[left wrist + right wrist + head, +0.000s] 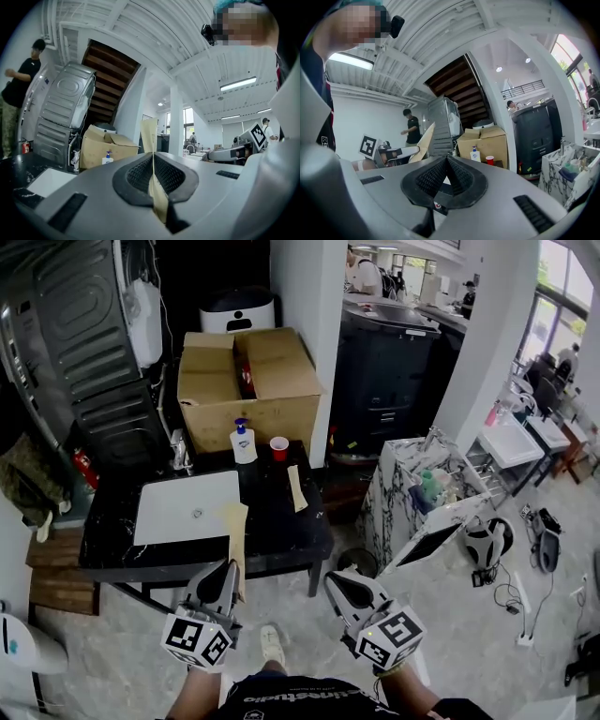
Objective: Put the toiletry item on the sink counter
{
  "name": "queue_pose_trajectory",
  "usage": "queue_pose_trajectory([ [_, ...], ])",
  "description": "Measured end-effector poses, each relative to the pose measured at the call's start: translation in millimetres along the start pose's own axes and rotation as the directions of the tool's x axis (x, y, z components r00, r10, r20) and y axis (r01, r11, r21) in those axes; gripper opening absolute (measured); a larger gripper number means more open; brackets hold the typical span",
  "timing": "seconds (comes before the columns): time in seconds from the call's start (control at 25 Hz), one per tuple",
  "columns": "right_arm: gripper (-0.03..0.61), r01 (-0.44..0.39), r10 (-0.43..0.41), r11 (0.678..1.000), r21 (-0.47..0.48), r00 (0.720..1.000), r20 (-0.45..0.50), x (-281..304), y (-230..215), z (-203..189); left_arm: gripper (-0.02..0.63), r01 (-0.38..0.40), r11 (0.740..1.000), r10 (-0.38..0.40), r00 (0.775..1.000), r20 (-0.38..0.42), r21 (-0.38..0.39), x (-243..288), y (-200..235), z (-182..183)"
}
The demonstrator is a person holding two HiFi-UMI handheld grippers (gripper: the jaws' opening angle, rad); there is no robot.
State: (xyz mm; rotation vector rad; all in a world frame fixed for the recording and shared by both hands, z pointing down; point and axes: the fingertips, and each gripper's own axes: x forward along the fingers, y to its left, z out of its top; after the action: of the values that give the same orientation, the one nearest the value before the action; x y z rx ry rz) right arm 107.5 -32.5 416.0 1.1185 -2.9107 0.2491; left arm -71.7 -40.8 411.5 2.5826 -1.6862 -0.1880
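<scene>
Your left gripper (226, 574) is clamping a flat tan packet (234, 526), its long axis pointing ahead over the sink counter (281, 526) (front edge); your right gripper (337, 582) is idling closed, empty.

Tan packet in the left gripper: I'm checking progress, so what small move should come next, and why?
Probably carry the left gripper forward over the counter. Its jaws are shut on the tan packet, held in the air near the front edge.
</scene>
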Motion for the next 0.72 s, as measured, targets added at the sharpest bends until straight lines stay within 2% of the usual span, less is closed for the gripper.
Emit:
queue_pose_trajectory([
  [0.16,0.037,0.008,-0.008,1.000,-0.012,1.000,0.003,57.0,-18.3,14.7,0.017,0.017,1.000,-0.017,1.000,0.002,0.004,33.8,45.5,0.9],
  [0.44,0.038,-0.011,0.012,0.999,-0.051,1.000,0.016,157.9,-25.6,47.0,0.017,0.033,0.999,-0.034,0.999,0.025,0.011,83.9,126.4,20.2],
  [0.72,0.038,0.001,-0.002,0.999,-0.036,1.000,-0.010,214.5,-28.5,49.9,0.017,0.052,0.999,-0.052,0.998,0.031,-0.006,111.4,177.4,19.9],
])
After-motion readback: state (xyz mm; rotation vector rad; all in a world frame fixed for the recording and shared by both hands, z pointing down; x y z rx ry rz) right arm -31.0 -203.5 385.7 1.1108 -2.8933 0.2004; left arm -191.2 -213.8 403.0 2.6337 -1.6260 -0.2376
